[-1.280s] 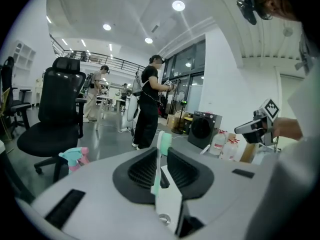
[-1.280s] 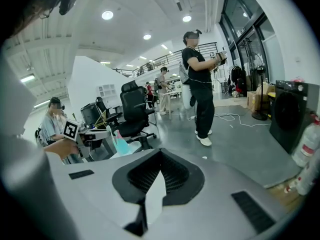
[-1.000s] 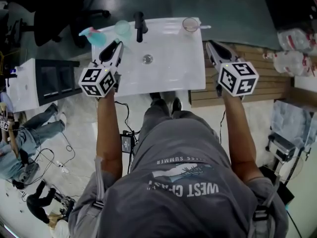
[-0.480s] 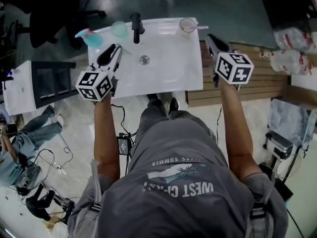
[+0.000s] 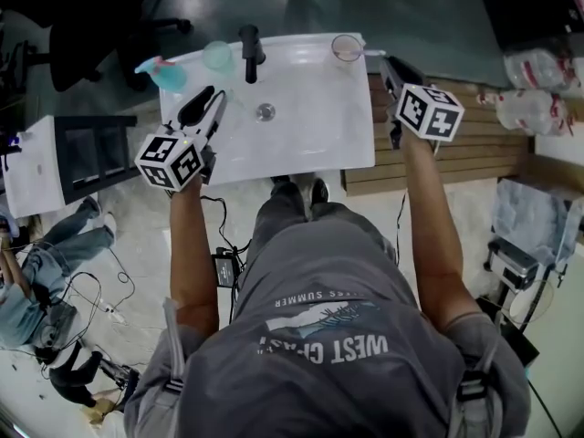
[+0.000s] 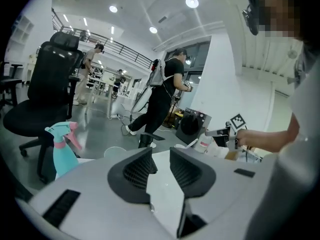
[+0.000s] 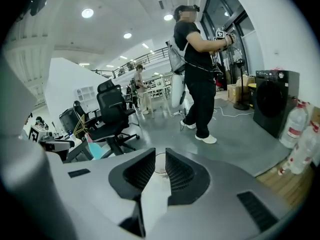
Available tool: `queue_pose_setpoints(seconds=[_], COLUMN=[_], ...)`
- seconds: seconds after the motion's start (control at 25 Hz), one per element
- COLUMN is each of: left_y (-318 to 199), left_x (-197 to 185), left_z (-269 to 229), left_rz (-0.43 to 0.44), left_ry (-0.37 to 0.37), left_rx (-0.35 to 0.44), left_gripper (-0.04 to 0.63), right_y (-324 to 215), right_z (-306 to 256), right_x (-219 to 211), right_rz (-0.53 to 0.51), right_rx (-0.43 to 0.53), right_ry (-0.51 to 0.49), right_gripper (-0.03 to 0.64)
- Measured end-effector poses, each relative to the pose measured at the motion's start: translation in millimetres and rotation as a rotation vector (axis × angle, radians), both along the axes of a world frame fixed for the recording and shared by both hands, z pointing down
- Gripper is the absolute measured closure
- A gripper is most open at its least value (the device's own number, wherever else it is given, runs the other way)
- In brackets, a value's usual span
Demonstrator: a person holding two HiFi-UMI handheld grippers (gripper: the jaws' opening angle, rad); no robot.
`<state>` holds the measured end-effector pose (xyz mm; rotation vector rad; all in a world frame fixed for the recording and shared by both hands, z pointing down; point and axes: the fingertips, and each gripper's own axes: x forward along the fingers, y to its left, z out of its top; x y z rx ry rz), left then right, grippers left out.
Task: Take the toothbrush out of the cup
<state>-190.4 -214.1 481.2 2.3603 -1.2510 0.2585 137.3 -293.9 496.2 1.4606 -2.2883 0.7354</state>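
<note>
A clear cup (image 5: 349,46) stands at the far right corner of the white sink top (image 5: 310,140), with a white toothbrush (image 5: 375,51) leaning out over its right rim. My right gripper (image 5: 389,63) hovers just right of and nearer than the cup, off the sink's right edge. In the right gripper view the cup (image 7: 159,165) shows through the gap of the right gripper (image 7: 160,156); its jaws are opening with nothing between them. My left gripper (image 5: 210,96) hangs over the sink's left side, far from the cup. The left gripper (image 6: 161,154) is also opening, with nothing between its jaws.
A black faucet (image 5: 248,49) rises at the back of the sink, above the drain (image 5: 265,111). A teal cup (image 5: 219,55) and a teal spray bottle (image 5: 162,71) stand at the back left. Wooden slats (image 5: 456,153) lie right of the sink. People stand on the floor beyond.
My right gripper has moved forward, closer to the clear cup. The left gripper has drifted slightly left and toward me. Cup and toothbrush have not moved.
</note>
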Motion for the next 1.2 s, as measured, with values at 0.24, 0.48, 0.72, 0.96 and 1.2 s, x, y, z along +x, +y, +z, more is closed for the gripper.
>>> queue_pose_setpoints(seconds=[0.24, 0.48, 0.72, 0.96, 1.2], left_y=[-4, -7, -11, -12, -9], left_x=[-3, -8, -14, -18, -17], left_z=[5, 8, 7, 10, 14], left_rz=[0.013, 0.014, 0.015, 0.014, 0.013], left_ry=[0.024, 0.005, -0.001, -0.004, -0.005], left_rx=[-0.029, -0.031, -0.028, -0.032, -0.041], left_gripper=[0.505, 0.505, 0.505, 0.505, 0.505], right_y=[-13, -26, -39, -50, -55], right_z=[18, 40, 48, 57, 70], right_x=[4, 11, 18, 24, 24], right_rz=[0.035, 0.067, 0.105, 0.132, 0.126], right_rx=[-0.028, -0.059, -0.051, -0.051, -0.056], right_ry=[0.008, 0.014, 0.027, 0.024, 0.008], right_gripper=[0.526, 0.518, 0.513, 0.469, 0.501])
